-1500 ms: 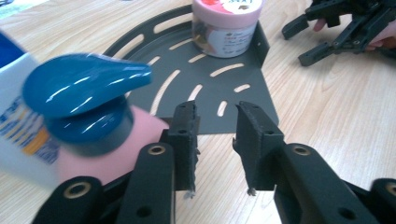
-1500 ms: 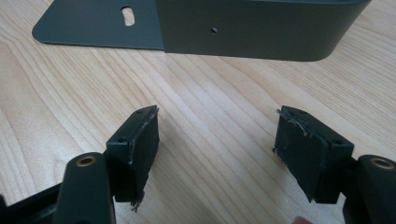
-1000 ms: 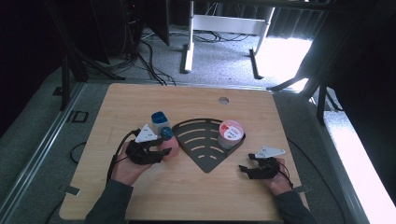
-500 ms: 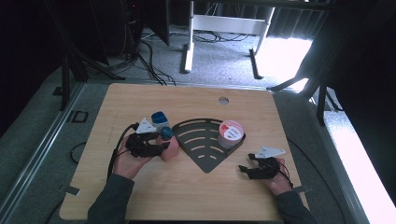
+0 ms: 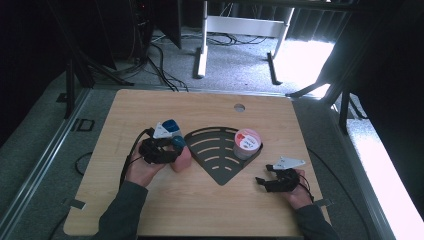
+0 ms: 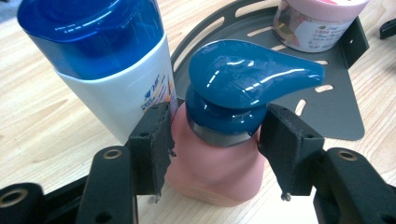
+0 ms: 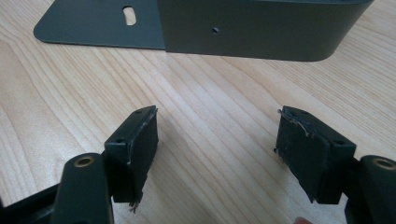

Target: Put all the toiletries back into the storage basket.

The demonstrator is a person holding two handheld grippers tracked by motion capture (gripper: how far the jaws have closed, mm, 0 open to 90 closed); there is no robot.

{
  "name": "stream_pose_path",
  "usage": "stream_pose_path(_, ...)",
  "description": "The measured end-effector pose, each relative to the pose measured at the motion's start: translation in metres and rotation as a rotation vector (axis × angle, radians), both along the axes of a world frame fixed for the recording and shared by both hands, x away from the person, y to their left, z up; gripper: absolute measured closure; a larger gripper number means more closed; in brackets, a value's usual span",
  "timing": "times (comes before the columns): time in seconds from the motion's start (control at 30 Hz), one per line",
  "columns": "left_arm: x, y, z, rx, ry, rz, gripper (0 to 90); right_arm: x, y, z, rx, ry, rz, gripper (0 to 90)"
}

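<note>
A pink pump bottle (image 6: 219, 172) with a blue pump head stands on the table beside the dark fan-shaped rack (image 6: 336, 107). My left gripper (image 6: 215, 140) has it between its jaws, which have just been closing. Both pads touch its shoulder under the blue collar. In the high view the left gripper (image 5: 172, 150) sits at the pump bottle (image 5: 181, 161), left of the rack (image 5: 220, 156). A white bottle (image 6: 126, 88) with a blue cap stands right behind it. My right gripper (image 7: 217, 149) is open over bare wood, near the rack's wall (image 7: 261, 28).
A pink-lidded jar (image 5: 247, 142) stands in the rack's right corner. The white bottle (image 5: 167, 128) is close behind the left hand. The right gripper (image 5: 264, 176) rests near the table's front right. A round cable hole (image 5: 239, 107) lies at the far edge.
The left hand has shifted slightly right and forward, bringing its jaws around the pump bottle. The bottles, the jar and the right gripper have stayed put.
</note>
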State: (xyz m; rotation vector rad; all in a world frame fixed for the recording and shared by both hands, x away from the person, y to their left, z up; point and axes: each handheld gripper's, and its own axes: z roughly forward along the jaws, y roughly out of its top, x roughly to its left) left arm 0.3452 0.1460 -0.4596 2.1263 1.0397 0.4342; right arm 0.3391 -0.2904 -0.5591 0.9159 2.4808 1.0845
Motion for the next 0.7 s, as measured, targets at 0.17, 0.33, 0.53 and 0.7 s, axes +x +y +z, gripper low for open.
stream_pose_path(0.17,0.004,-0.002,0.0,-0.001,0.014,0.001,40.6,0.0,0.0,0.0,0.0,-0.002,0.001,29.0)
stream_pose_path(0.33,0.007,-0.006,0.0,0.008,0.035,-0.005,39.8,0.0,0.0,0.0,0.0,-0.002,0.002,29.0)
stream_pose_path(0.53,0.011,-0.012,0.0,0.008,0.045,-0.02,35.3,0.0,0.0,0.0,0.0,-0.002,0.002,29.0)
stream_pose_path(0.7,0.014,-0.015,-0.001,0.01,0.054,-0.017,32.9,0.0,0.0,0.0,0.0,-0.002,0.002,29.0)
